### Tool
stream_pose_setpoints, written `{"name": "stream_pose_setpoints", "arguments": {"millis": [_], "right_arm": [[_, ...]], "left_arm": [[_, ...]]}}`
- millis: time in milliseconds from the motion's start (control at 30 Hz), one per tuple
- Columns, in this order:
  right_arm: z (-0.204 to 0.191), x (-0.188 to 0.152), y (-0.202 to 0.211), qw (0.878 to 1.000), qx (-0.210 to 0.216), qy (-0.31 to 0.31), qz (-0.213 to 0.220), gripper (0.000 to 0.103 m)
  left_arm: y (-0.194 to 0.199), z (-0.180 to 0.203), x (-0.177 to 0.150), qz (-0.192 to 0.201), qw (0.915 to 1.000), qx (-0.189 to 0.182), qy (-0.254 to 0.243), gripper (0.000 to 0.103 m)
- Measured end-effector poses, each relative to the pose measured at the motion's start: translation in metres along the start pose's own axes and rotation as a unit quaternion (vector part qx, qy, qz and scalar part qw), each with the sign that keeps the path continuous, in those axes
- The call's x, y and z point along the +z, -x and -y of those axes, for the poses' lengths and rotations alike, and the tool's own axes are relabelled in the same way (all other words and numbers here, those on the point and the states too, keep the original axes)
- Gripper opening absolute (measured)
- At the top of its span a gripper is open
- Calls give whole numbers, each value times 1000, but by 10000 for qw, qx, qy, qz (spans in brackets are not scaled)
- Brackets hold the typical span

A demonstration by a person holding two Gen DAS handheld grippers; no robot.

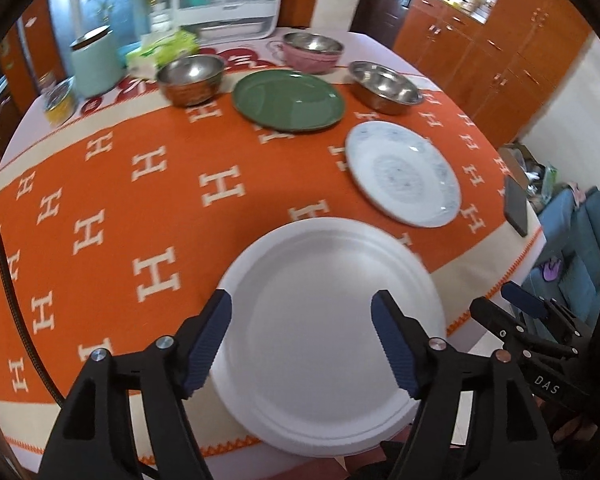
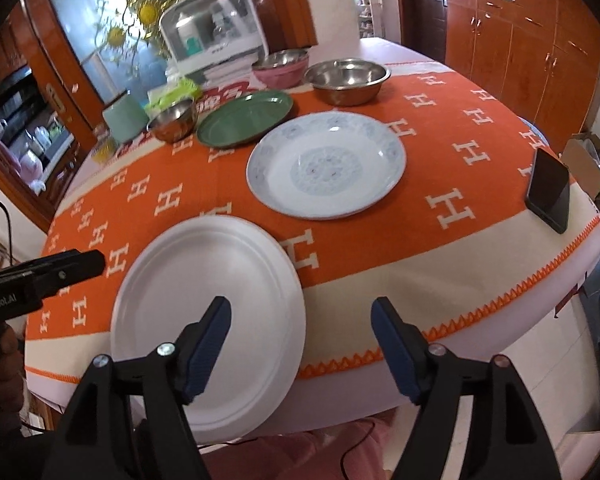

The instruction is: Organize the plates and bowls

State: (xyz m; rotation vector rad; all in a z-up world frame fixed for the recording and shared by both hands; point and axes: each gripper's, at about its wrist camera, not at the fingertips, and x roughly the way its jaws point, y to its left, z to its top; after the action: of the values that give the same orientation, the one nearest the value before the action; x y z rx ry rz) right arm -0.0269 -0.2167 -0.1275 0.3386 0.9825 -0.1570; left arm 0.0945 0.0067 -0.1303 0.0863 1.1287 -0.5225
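Your left gripper (image 1: 301, 344) hangs over the near table edge, tilted steeply down, jaws spread wide and holding nothing; the white plate (image 1: 328, 332) lies flat beneath them at the bottom centre, its near rim past the cloth (image 1: 112, 208) edge. Your right gripper (image 2: 301, 346) is likewise wide apart and empty, above the bare cloth edge just right of that plate (image 2: 208, 316). In the right view your other tool's body at the left edge reads "enRobot.AI"; in the left view the right tool reads "DAS". The orange cloth repeats a cream "H". Further back lies the patterned plate (image 2: 326, 168), a phone (image 2: 548, 192) at the right edge, then the green plate (image 1: 288, 100) between two steel bowls (image 1: 190, 78), with a pink bowl (image 1: 312, 52) behind. Nothing blocks the plates.
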Motion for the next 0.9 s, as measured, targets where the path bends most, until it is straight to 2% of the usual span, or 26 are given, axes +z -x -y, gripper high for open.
{"name": "stream_pose_setpoints", "arguments": {"millis": [100,200,433,733,900], "right_arm": [[13,5,1,9997,171,-141,35,74],[30,14,0,9990,354,-280,-33,74],[65,40,-4,9980,611,-136,-55,74],[111,80,-23,9938,1056,115,-324,74],[127,104,-39,9891,1323,442,-471,74]], "left_arm": [[-1,14,3,41,10000,7,-86,77],[-3,26,7,98,9999,62,-39,77],[-8,58,19,196,9990,367,181,77],[-26,92,35,160,9946,761,691,80],[-38,106,42,206,9894,956,1073,80]]}}
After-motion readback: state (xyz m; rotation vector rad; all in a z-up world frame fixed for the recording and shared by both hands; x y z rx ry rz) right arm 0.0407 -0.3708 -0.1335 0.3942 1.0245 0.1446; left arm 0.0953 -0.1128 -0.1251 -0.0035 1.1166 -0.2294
